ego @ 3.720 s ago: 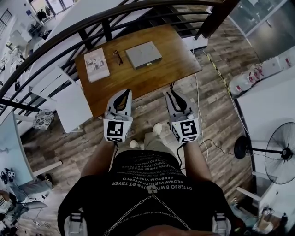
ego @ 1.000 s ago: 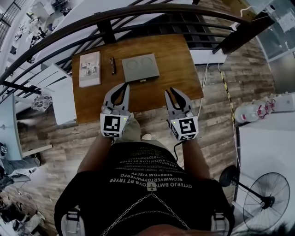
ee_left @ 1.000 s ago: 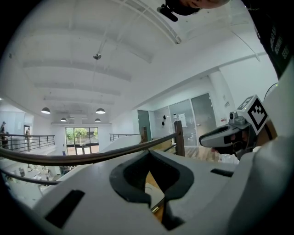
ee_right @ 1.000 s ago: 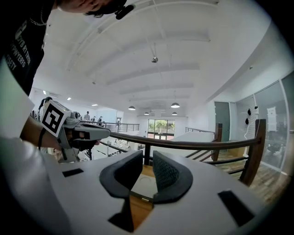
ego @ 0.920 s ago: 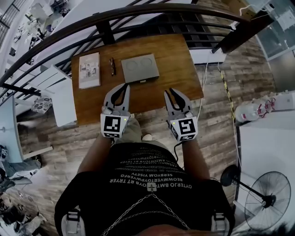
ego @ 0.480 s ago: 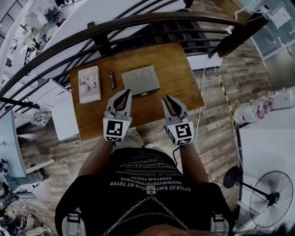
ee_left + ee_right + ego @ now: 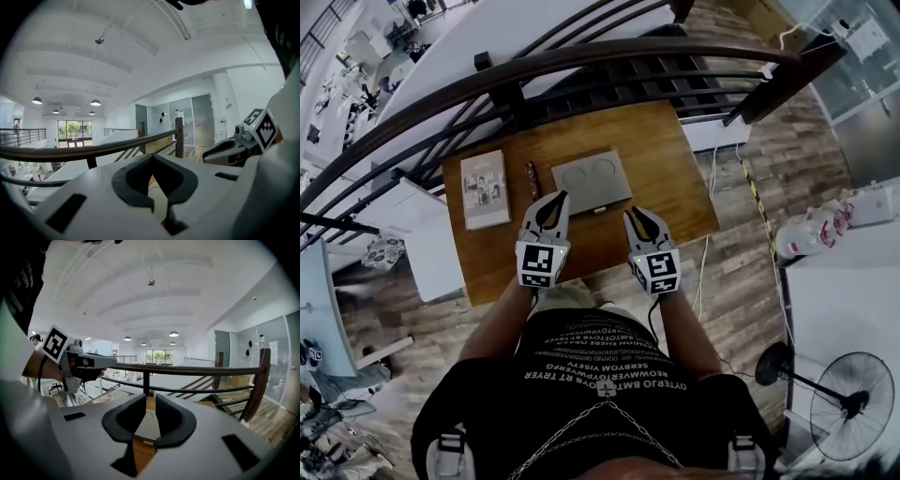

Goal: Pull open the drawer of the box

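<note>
A flat grey box [image 7: 592, 179] lies on the brown wooden table [image 7: 670, 173], with a small drawer handle [image 7: 599, 210] on its near edge. My left gripper [image 7: 560, 197] hovers over the box's near left corner, its fingertips touching and nothing in them. To the right of the handle, just short of the box, my right gripper [image 7: 633, 215] has its jaws apart; they have just closed a little with nothing held. In the right gripper view the box [image 7: 149, 423] and handle [image 7: 148, 442] show through the gap of the right gripper [image 7: 151, 399]. The left gripper [image 7: 152, 157] meets at its tips.
A book [image 7: 485, 188] and a pair of glasses [image 7: 532, 178] lie left of the box. A dark curved railing [image 7: 581, 61] runs behind the table. White furniture [image 7: 431, 244] stands left of the table; a fan [image 7: 848, 412] and water bottles [image 7: 811, 236] stand on the right.
Both grippers have moved forward and down toward the box's near edge, and now sit over the table instead of short of it. The box has stayed in place.
</note>
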### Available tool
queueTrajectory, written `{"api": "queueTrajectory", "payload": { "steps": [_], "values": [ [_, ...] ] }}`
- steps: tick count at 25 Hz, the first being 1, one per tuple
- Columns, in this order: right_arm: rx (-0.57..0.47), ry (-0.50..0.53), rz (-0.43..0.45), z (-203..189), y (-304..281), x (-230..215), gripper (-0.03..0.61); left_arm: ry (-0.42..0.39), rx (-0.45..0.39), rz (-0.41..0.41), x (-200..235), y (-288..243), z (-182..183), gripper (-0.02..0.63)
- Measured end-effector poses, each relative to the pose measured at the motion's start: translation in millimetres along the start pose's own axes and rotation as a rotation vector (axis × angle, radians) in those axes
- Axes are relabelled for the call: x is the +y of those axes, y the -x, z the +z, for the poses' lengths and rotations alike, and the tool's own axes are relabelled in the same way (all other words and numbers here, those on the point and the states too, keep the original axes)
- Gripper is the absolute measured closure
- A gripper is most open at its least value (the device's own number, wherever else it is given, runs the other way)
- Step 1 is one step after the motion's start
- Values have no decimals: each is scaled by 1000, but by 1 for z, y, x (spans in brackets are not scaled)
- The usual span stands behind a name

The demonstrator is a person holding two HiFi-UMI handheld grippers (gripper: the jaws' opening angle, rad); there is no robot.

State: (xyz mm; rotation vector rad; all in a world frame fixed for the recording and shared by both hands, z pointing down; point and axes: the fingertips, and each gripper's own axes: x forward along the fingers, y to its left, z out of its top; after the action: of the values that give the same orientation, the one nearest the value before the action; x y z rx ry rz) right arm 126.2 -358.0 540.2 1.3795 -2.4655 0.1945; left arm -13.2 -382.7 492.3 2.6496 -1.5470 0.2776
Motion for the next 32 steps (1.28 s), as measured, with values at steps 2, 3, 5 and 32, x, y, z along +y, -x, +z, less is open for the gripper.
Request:
{"api": "queueTrajectory", "payload": {
  "steps": [2, 3, 5, 32],
  "values": [
    [13, -16, 0, -9, -13, 0, 518, -1, 28, -4, 5, -7, -14, 609],
    [20, -28, 1, -13, -19, 0, 518, 3, 42, -6, 7, -11, -21, 609],
    [36, -51, 5, -22, -31, -1, 518, 13, 66, -11, 9, -19, -33, 609],
    [325, -259, 12, -163, -112, 1, 518, 174, 400, -67, 17, -96, -193, 609]
  ]
}}
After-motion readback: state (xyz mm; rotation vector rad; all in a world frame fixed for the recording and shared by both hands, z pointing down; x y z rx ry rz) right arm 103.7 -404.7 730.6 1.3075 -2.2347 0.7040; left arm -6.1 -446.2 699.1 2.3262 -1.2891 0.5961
